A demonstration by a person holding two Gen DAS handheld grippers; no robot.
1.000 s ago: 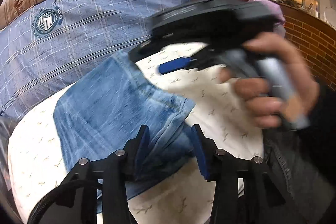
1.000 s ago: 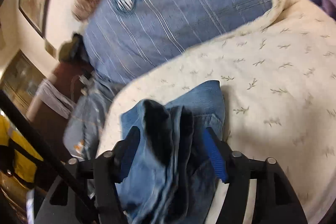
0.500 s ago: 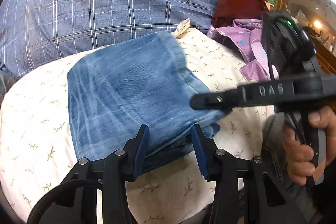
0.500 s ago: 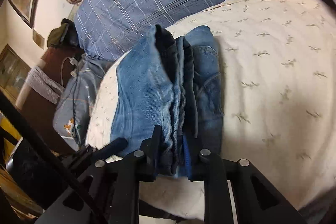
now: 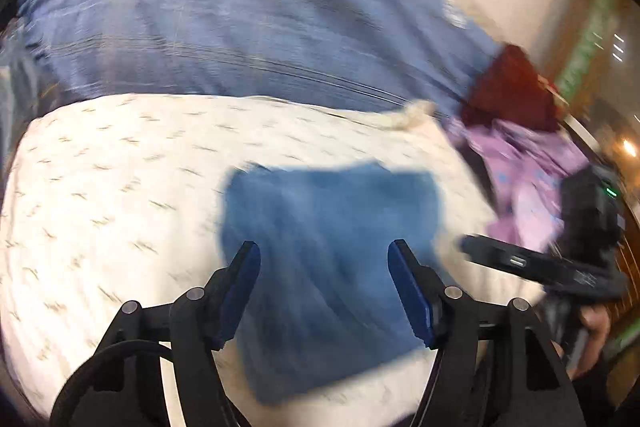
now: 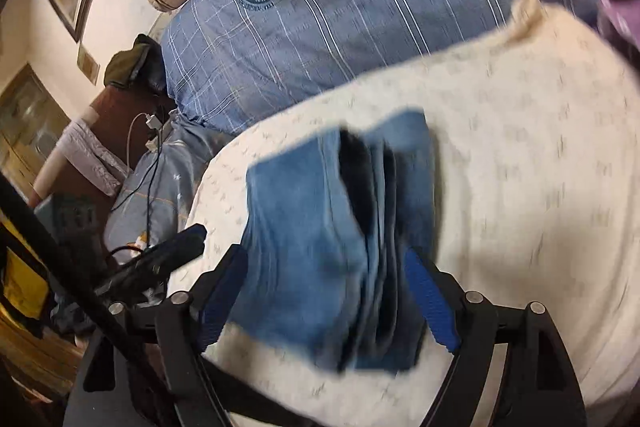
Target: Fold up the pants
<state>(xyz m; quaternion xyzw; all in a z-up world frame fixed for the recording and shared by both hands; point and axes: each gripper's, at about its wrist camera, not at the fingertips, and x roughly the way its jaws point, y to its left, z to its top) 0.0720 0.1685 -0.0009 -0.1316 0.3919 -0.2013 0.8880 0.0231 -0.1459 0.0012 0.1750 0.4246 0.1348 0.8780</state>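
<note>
Both hand-held grippers had jaws opening, pads off the cloth: left hand-held gripper and right hand-held gripper each straddled the near edge of the folded jeans without pressing them. Jeans lay as a compact stacked bundle on the cream leaf-print pillow, blue plaid pillow at the far side, purple garment to the right.

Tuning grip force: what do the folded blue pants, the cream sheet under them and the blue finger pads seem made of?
Folded blue pants: looks like denim, faded matte wash, thick stacked layers at the fold edge.
Cream sheet: thin woven cloth, probably cotton, matte, small sprig print.
Blue finger pads: likely ribbed rubber or soft plastic; blur leaves it open.
</note>
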